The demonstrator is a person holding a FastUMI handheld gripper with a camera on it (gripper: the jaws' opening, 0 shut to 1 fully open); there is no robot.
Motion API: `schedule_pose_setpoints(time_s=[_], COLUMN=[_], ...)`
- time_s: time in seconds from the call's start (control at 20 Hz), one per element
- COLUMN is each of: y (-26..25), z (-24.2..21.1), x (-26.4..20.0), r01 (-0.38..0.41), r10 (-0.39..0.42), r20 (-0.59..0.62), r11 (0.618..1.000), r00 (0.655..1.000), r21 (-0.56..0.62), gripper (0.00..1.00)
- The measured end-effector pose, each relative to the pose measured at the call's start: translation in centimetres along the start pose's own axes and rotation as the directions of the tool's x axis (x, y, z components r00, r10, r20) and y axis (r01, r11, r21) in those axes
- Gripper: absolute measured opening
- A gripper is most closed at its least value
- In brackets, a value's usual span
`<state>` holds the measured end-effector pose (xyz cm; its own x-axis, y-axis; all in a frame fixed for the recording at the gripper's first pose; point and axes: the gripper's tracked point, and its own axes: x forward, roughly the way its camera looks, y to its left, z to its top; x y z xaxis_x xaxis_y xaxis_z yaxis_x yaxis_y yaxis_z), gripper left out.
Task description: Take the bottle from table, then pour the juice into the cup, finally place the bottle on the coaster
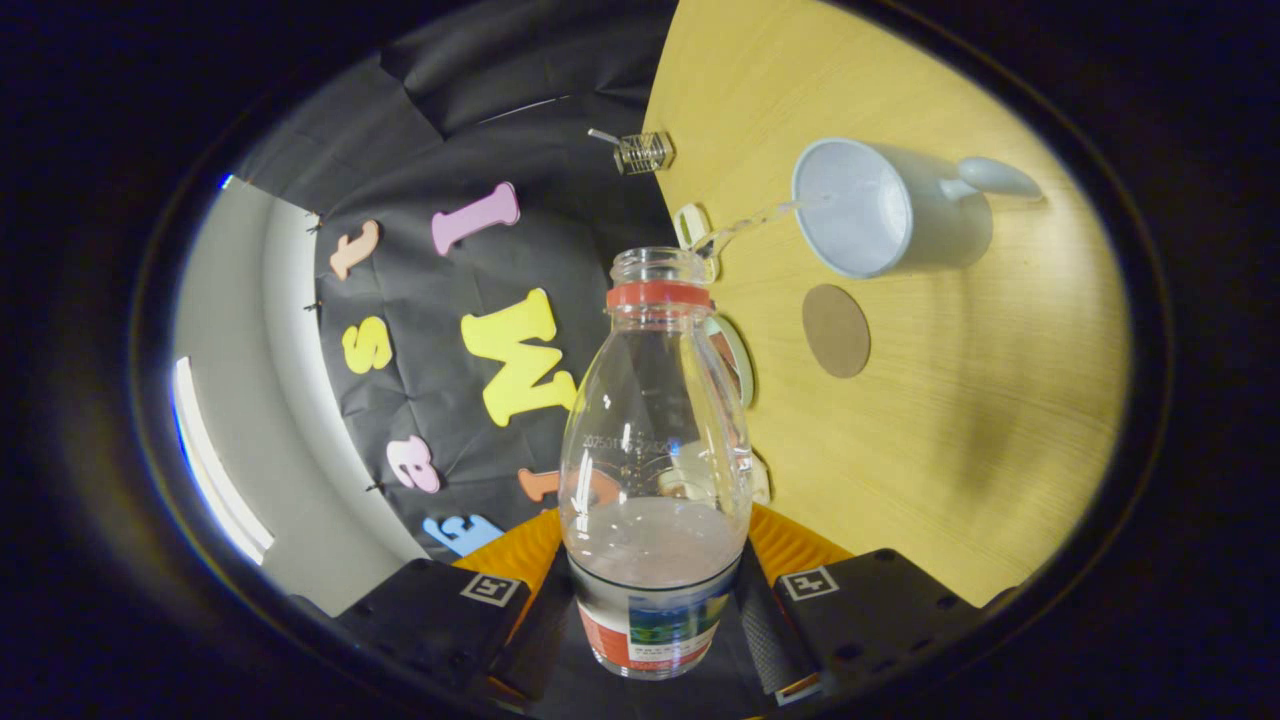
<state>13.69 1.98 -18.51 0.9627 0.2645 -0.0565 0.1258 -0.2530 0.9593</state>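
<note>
Gripping the bottle (pixel 655 450) low on its body, the gripper (pixel 655 610) has both fingers pressed against the sides at label height, so the jaws are clamped on it w/ the bottle sitting right between them. Bottle is clear plastic, cap off, open mouth at the far end, red ring just below the mouth. Pale pinkish juice fills only the lower part, level sitting just above the label; rest of the bottle looks empty. Whole view is rolled, so the wooden table (pixel 960 440) appears tilted up on the right side & the dark cloth wall is to the left. Cup (pixel 880 215), pale w/ a handle, stands on the table beyond the bottle mouth & off to the right; its open rim faces the camera. Can't tell if anything is in the cup. Thin clear streak runs between the bottle-mouth area & the cup rim, can't tell what it is. Round brown coaster (pixel 836 330) lies flat on the table near the cup, apart from it, bare. Small wire clip thing (pixel 643 152) sits at the table's edge by the cloth.
</note>
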Motion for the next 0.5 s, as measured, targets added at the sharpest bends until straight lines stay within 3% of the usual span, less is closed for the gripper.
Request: schedule_pose_setpoints(time_s=[0.5], y=[1.4], z=[0.4], x=[0.3], r01=[0.0], r10=[0.001], r20=[-0.01], r11=[0.998], r00=[1.0], r21=[0.065], gripper=[0.8])
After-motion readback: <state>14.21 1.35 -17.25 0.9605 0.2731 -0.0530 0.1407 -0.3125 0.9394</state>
